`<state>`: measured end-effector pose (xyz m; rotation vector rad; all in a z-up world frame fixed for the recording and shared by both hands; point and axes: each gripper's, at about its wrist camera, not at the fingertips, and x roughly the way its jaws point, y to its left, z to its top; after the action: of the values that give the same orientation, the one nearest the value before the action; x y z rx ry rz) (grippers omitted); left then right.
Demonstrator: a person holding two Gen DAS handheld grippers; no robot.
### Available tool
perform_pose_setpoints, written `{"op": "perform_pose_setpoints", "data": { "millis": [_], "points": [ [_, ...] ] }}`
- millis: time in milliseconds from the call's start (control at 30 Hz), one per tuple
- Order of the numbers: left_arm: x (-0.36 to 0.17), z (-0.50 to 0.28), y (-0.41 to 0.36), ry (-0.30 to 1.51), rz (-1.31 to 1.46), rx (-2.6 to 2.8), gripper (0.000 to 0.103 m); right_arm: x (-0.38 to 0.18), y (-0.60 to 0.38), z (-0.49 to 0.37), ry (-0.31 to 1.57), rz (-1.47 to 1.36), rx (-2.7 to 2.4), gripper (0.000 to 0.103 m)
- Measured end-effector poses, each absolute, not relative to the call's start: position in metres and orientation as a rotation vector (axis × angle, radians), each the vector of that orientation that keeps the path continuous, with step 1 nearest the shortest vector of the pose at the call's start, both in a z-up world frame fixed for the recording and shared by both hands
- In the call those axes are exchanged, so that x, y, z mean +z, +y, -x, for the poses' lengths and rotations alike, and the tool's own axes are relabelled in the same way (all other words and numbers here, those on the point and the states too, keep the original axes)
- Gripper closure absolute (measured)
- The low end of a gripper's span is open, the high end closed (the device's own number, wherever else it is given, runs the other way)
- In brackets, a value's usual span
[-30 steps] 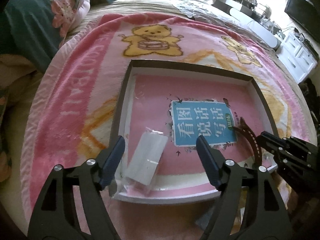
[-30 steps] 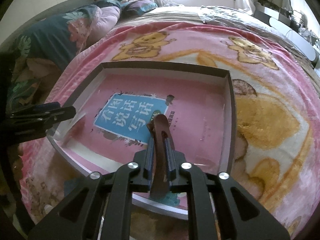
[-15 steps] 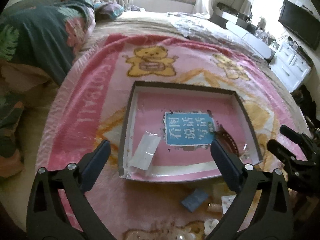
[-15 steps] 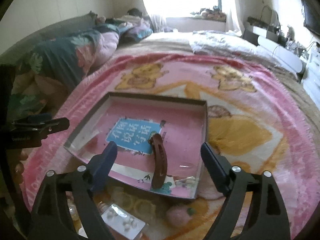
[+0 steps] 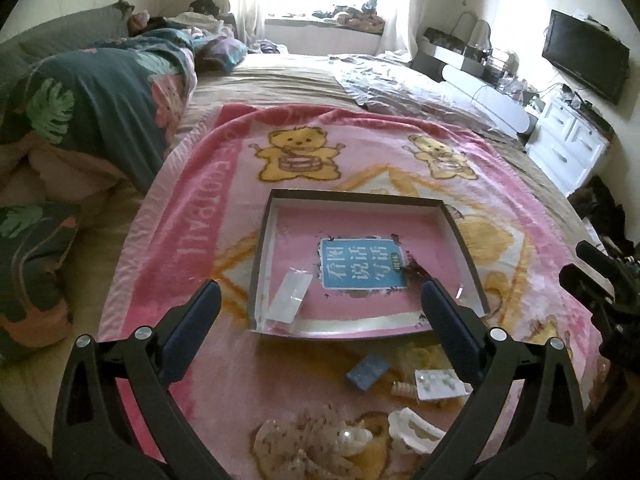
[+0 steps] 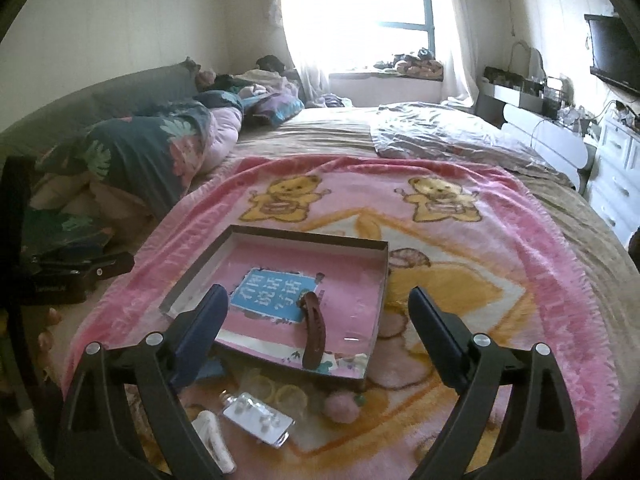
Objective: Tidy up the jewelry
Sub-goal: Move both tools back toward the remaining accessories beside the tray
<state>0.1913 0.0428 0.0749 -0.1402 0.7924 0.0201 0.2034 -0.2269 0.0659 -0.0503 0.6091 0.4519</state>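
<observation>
Jewelry pieces lie in two groups on the fleecy pink bear-print blanket (image 6: 500,280): some already inside the shallow cardboard tray (image 5: 464,248), the rest loose in front of its near edge. Within the tray we see a curved brown hair clip (image 6: 314,330) and a small clear plastic sleeve (image 5: 290,298), both resting on the glossy pink liner with its blue printed label. Outside it we note a flat blister card of pale stud earrings (image 6: 258,420), a white claw clip (image 5: 414,432), a small blue pad (image 5: 367,372), translucent yellow rings (image 6: 276,394), a fuzzy pink pom-pom (image 6: 342,408) and a frilly beaded piece (image 5: 316,444). We hold the left gripper (image 5: 320,322) and the right gripper (image 6: 318,330) raised over the bed, each with fingers spread wide and carrying nothing. We judge the sorting partly done; the next move calls for lowering one gripper onto a loose item, probably the thin, slippery earring card, and pinching it by an edge
</observation>
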Motion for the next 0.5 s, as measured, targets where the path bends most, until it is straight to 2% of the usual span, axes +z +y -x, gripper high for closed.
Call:
{"op": "perform_pose_setpoints", "data": {
  "millis": [500],
  "points": [
    [0.076, -0.147, 0.022, 0.781, 0.117, 0.002, 0.009, 0.065, -0.238, -0.157, 0.596, 0.072, 0.475, 0.012]
  ]
}}
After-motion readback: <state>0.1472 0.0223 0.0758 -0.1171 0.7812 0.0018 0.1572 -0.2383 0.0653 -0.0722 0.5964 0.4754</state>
